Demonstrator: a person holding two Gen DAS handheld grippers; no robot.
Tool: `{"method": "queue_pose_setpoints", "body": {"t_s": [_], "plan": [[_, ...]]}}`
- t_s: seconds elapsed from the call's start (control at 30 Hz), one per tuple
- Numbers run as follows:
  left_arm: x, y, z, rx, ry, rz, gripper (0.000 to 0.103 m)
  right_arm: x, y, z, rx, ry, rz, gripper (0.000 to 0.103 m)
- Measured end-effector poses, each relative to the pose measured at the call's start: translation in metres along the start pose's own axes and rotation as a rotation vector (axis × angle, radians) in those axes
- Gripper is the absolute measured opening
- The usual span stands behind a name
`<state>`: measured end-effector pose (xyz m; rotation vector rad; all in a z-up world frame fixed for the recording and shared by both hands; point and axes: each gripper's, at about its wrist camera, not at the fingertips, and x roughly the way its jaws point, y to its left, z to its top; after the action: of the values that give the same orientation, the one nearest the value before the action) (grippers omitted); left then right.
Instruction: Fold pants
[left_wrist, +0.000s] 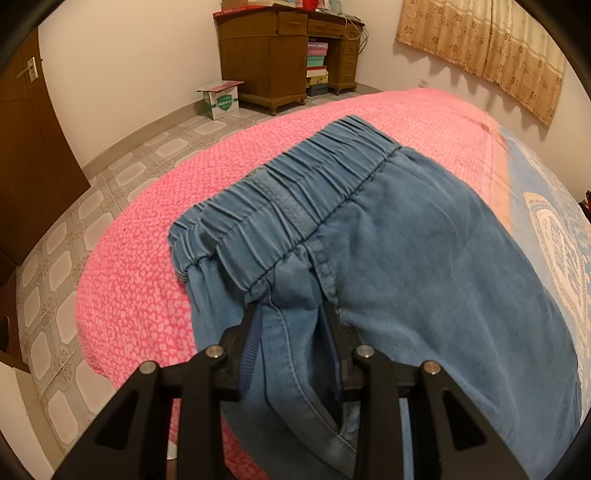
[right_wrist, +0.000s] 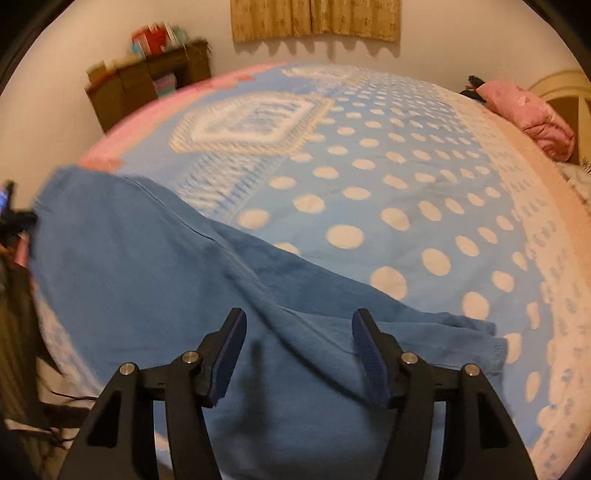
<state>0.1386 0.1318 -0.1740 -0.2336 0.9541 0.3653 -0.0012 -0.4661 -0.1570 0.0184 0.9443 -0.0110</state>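
Left gripper (left_wrist: 291, 314) pinches a bunched fold of the pants (left_wrist: 424, 266) just below the elastic waistband (left_wrist: 288, 199), its two pads pressed against the denim from either side. Right gripper (right_wrist: 299, 332) stands spread above the leg end of the pants (right_wrist: 147, 258), with cloth lying under and between its fingers (right_wrist: 229, 354) but neither pad pressing on it.

The pants lie flat on the bed (left_wrist: 147, 206), waistband toward the foot end on the pink spread, close to the bed's rounded corner, with a strip of pink cloth showing between the waistband and the bed's edge. Their legs run across onto the blue dotted blanket (right_wrist: 406, 192), and the hem (right_wrist: 491, 343) lies near the bed's near edge.

Beyond the leg, the blanket stretches bare toward the far edge and toward the pink pillow (right_wrist: 532, 118) at the head end. Past the foot of the bed, tiled floor (left_wrist: 110, 199) lies open up to a wooden desk (left_wrist: 280, 55) and a cardboard box (left_wrist: 221, 99) by the wall.
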Motion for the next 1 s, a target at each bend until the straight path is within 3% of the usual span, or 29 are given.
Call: {"method": "queue_pose_setpoints", "body": {"t_s": [0.07, 0.2, 0.3, 0.47, 0.57, 0.63, 0.7, 0.8, 0.87, 0.93, 1.0], "plan": [[0.000, -0.001, 0.000, -0.002, 0.001, -0.002, 0.034, 0.005, -0.002, 0.002, 0.007, 0.003, 0.001, 0.053], [0.000, -0.001, -0.001, 0.001, 0.000, 0.002, 0.034, 0.027, 0.006, 0.000, -0.059, 0.079, -0.021, 0.011], [0.000, -0.001, -0.001, -0.002, 0.000, 0.000, 0.034, 0.025, 0.008, 0.003, -0.064, 0.064, -0.037, 0.005], [0.000, -0.001, 0.000, 0.001, -0.001, 0.002, 0.034, 0.005, -0.025, 0.015, 0.225, -0.125, -0.037, 0.005], [0.001, -0.001, 0.000, -0.004, 0.001, -0.005, 0.034, 0.031, -0.025, 0.014, 0.258, -0.049, -0.069, 0.008], [0.001, 0.000, 0.000, -0.008, 0.002, -0.015, 0.034, 0.033, -0.026, 0.006, 0.273, -0.084, -0.051, 0.010], [0.002, 0.001, 0.001, -0.011, 0.004, -0.021, 0.034, 0.016, -0.045, -0.003, 0.402, -0.140, 0.025, 0.034], [0.001, 0.001, 0.001, -0.017, 0.004, -0.025, 0.034, -0.036, -0.085, -0.040, 0.657, -0.335, 0.028, 0.055], [0.001, 0.005, 0.000, -0.021, 0.005, -0.031, 0.034, -0.073, -0.107, -0.074, 0.834, -0.417, -0.045, 0.056], [0.000, 0.008, 0.001, -0.033, 0.005, -0.042, 0.034, -0.100, -0.116, -0.104, 0.943, -0.399, -0.142, 0.056], [0.000, 0.012, 0.001, -0.039, 0.006, -0.048, 0.035, -0.113, -0.110, -0.121, 0.953, -0.353, -0.153, 0.055]]}}
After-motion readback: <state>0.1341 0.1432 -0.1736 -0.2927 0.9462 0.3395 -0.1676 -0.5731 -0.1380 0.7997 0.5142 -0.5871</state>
